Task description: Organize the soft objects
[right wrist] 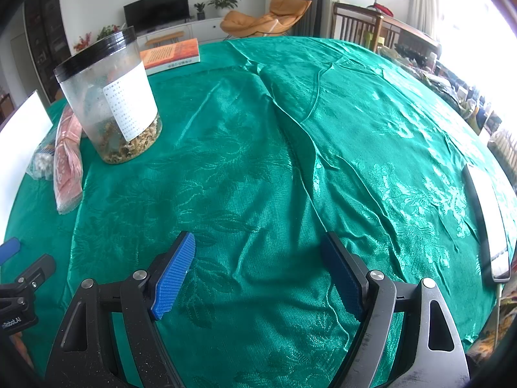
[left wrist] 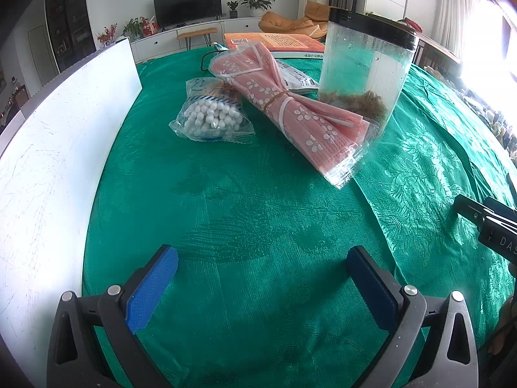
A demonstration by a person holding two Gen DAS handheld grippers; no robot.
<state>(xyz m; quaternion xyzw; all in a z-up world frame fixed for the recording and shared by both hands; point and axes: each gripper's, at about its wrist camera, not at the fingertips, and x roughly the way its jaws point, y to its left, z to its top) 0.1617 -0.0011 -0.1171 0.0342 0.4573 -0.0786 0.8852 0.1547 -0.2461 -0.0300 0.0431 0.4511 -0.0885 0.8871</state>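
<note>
Both grippers are hovering over bare green tablecloth (left wrist: pixel 258 226), nothing grasped yet. Left gripper (left wrist: pixel 261 258) is gaping wide w/ nothing between the pads; right gripper (right wrist: pixel 258 258) likewise spread and empty. Soft items are sitting far-left of the cloth: pink flowered packet (left wrist: pixel 290 110) (rubber-banded, lying flat) touching the clear jar (left wrist: pixel 365 64), cotton swab bag (left wrist: pixel 211 119) just beside it. Probably readying to reach; the packet is lying nearest the left gripper.
</note>
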